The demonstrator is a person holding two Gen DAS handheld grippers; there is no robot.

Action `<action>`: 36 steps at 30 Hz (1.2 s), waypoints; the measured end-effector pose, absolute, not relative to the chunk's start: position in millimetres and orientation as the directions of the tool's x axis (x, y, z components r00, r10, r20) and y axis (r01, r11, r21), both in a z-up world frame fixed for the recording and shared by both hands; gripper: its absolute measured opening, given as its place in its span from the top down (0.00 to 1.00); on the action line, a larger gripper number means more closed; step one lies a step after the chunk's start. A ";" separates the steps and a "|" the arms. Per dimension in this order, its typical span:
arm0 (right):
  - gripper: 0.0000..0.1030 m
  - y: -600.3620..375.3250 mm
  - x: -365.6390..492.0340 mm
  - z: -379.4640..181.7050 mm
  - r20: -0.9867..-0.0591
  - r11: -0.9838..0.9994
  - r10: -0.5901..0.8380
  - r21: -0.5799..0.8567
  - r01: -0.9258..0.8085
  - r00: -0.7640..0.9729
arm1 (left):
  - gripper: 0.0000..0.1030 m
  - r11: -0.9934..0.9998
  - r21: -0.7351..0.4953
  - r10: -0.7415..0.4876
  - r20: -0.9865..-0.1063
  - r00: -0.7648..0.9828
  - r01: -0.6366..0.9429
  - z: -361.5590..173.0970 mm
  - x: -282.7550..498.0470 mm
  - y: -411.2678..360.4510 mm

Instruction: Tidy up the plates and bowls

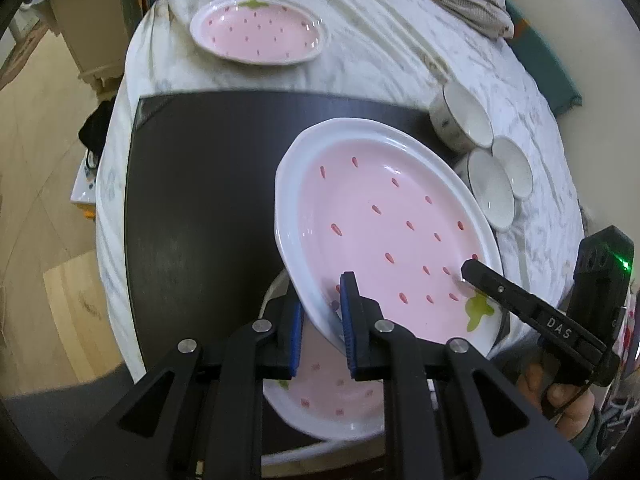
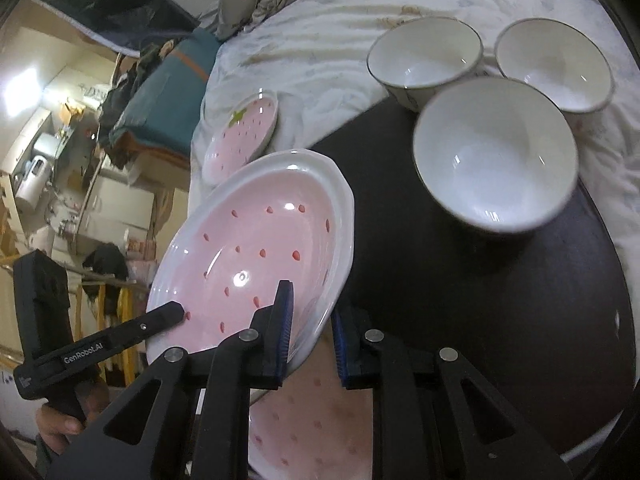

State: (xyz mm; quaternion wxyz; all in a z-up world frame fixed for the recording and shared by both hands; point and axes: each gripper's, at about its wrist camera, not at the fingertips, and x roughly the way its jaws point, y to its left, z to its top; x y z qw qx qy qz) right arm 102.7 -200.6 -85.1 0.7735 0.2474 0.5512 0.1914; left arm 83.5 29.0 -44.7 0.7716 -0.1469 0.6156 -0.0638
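- Closest in, the left gripper [image 1: 322, 328] has its blue-padded jaws pinching the near rim of the lifted strawberry plate [image 1: 384, 232], one pad above and one below
- The right gripper [image 2: 310, 334] does the same on the opposite edge, jaws pinching that rim; its dark finger shows in the left view lying over the plate's pink face
- So the lifted plate is carried between both tools, tilted, hanging just above a second strawberry plate [image 1: 332, 396] that lies flat on the dark board [image 1: 192, 200]
- Looks like the stacking step: this plate is due to settle onto the one beneath
- Next move calls for levelling the tilt, lining up the two ovals, lowering evenly, and only then spreading both jaws together
- Further out, a third strawberry plate [image 1: 258, 34] waits on the pale bedsheet [image 1: 380, 52], well apart from the stack
- Three white bowls [image 2: 496, 156] cluster at the board's edge, the nearest on the board, rims close together, not yet nested
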 end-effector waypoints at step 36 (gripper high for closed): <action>0.82 -180.2 39.6 -135.9 -0.849 0.850 0.526 0.526 -0.015 0.058 | 0.82 0.979 -0.136 -0.125 -0.989 0.079 -0.152 -93.7 39.7 26.4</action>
